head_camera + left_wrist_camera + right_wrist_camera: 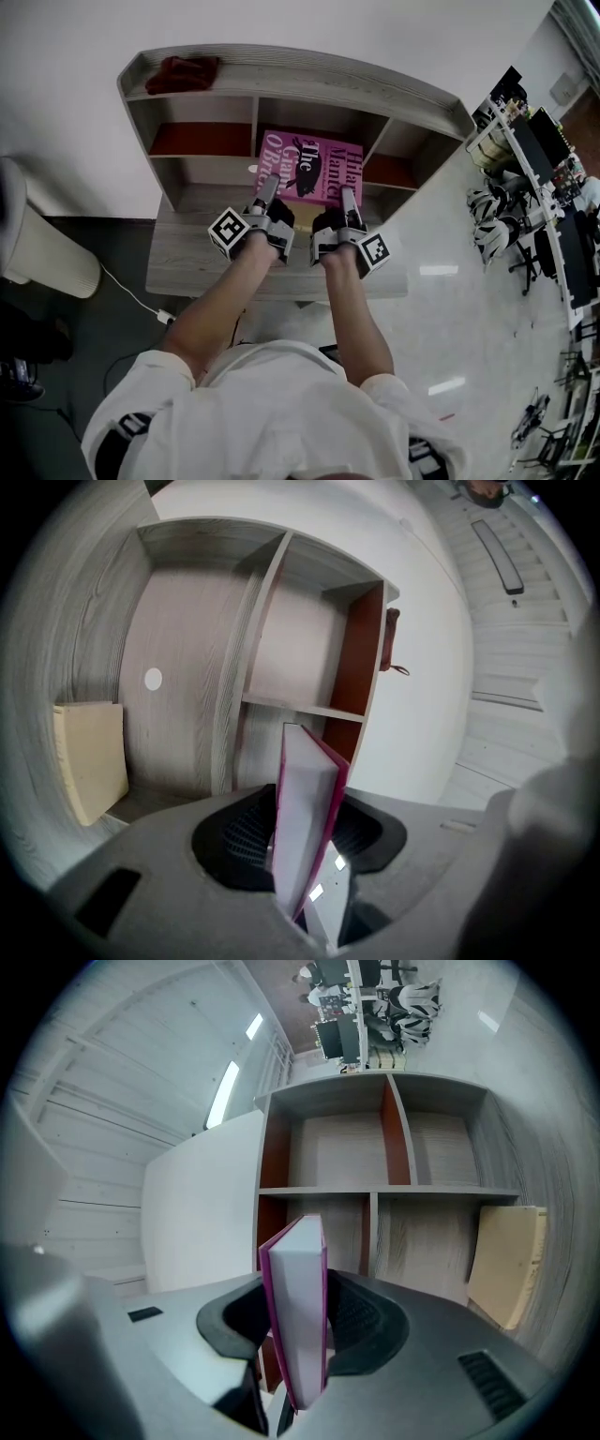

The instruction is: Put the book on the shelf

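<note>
Grey wood-grain surface (183, 264), shelf (309, 82) along rear edge, red cloth (183, 73) atop; pink book (314, 167) clamped in left claw (267, 190) and right claw (348, 200); white wall (66, 103) behind.

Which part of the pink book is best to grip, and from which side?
Its near edge, from the person's side, one gripper toward each corner. The pink book is cover up, so jaws close across its thickness, as the left gripper and right gripper do now.
</note>
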`<state>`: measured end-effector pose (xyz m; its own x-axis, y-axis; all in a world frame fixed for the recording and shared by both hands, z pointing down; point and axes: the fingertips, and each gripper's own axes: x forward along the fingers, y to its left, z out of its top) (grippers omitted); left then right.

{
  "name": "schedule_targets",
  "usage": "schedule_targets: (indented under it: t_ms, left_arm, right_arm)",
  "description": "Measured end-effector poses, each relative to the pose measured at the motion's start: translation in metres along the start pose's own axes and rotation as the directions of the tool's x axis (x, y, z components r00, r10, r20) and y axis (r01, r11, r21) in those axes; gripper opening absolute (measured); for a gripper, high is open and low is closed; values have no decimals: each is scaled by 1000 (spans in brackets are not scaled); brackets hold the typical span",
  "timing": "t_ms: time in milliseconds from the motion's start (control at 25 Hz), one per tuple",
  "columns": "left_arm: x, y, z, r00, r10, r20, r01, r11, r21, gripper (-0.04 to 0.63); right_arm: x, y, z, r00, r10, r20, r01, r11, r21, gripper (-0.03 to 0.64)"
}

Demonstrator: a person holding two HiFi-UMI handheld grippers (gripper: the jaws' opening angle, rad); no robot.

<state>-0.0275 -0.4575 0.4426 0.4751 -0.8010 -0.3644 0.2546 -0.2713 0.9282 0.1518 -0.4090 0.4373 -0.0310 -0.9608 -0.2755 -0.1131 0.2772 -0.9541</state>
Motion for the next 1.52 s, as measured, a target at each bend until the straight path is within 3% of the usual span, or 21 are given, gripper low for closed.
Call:
schedule_targets:
  t_ms: [440, 1040, 1520]
  left_arm:
    - [23, 42, 4, 997, 75, 16, -75, 996, 38, 152]
    - [67, 54, 13, 990, 144, 4, -144, 987, 72, 152]
    - [59, 59, 7, 995, 100, -30, -101, 995, -24, 176]
  right_arm:
    - [35, -46, 15, 994, -78, -81, 82, 995, 51, 152]
    - [81, -64, 30, 986, -128, -109, 140, 984, 113, 150]
    - [78, -70, 35, 986, -159, -44, 163, 980, 117, 150]
